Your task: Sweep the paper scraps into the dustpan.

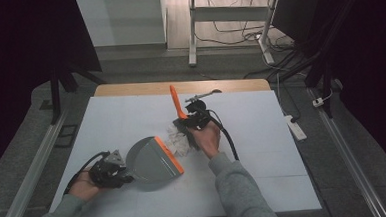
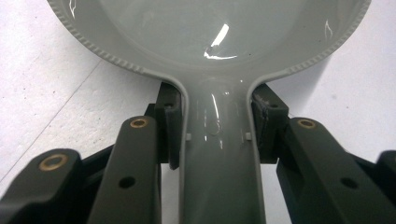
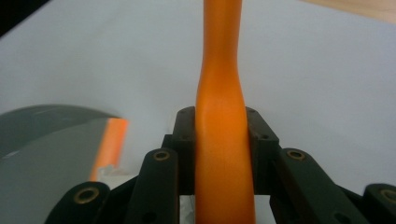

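High view shows the right tool (image 1: 187,120) clenched on the orange brush handle (image 1: 176,102), its white debris pile (image 1: 178,138) just beside the dustpan (image 1: 153,159) lip, which the left tool (image 1: 125,171) grasps by its handle, mouth facing the brush

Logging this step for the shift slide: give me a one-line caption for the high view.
Left gripper holds a grey dustpan flat on the table; right gripper sweeps white scraps with an orange brush.
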Tool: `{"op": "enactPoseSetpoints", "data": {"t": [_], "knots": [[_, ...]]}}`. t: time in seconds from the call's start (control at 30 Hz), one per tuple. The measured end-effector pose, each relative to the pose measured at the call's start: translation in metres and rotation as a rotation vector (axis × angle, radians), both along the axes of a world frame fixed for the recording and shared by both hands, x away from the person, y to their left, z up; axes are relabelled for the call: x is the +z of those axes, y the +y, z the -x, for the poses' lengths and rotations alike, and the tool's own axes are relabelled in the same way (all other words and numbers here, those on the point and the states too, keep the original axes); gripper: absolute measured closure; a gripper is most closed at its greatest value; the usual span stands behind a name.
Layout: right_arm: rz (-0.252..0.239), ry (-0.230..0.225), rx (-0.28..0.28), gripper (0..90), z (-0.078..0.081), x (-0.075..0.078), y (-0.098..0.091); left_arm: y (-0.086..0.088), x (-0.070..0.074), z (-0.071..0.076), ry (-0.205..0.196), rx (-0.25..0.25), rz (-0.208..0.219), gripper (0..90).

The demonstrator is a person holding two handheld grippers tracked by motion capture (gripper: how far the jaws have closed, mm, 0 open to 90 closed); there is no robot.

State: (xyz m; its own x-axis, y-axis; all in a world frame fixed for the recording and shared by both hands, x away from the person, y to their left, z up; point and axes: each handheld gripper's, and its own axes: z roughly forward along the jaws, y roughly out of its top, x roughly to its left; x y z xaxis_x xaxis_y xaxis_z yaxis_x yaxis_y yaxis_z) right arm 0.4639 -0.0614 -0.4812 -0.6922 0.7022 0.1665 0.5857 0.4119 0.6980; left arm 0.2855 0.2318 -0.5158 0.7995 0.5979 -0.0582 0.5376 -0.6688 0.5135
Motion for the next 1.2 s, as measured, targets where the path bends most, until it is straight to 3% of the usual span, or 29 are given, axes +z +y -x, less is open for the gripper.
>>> {"op": "enactPoseSetpoints", "data": {"t": [0.1,0.23,0.47,0.57,0.7,0.83,1.03,1.2], "knots": [[0.006,-0.012,0.024,70.5,0.006,0.0,0.005,-0.001,0.0,0.0,0.001,0.002,0.003,62.1],[-0.048,0.011,0.059,70.5,0.014,0.002,0.01,-0.002,0.0,0.0,0.0,0.002,0.002,62.0],[-0.085,0.014,0.133,70.5,0.03,0.008,0.018,-0.006,0.0,-0.001,-0.001,0.009,0.002,62.0],[-0.098,-0.022,0.143,70.4,0.034,0.019,0.015,-0.006,0.0,-0.001,-0.002,0.011,0.004,62.0],[-0.123,-0.081,0.087,70.5,0.032,0.037,-0.004,-0.006,0.001,0.0,-0.003,0.008,0.003,62.0],[-0.086,-0.125,0.023,70.5,0.024,0.044,-0.022,-0.007,0.0,0.0,-0.002,0.009,0.003,62.0],[-0.033,-0.141,-0.026,70.5,0.011,0.036,-0.031,-0.006,0.0,-0.001,-0.001,0.009,0.004,62.0],[0.019,-0.111,-0.044,70.4,-0.006,0.02,-0.025,-0.006,0.0,0.0,0.0,0.011,0.006,62.0]]}}
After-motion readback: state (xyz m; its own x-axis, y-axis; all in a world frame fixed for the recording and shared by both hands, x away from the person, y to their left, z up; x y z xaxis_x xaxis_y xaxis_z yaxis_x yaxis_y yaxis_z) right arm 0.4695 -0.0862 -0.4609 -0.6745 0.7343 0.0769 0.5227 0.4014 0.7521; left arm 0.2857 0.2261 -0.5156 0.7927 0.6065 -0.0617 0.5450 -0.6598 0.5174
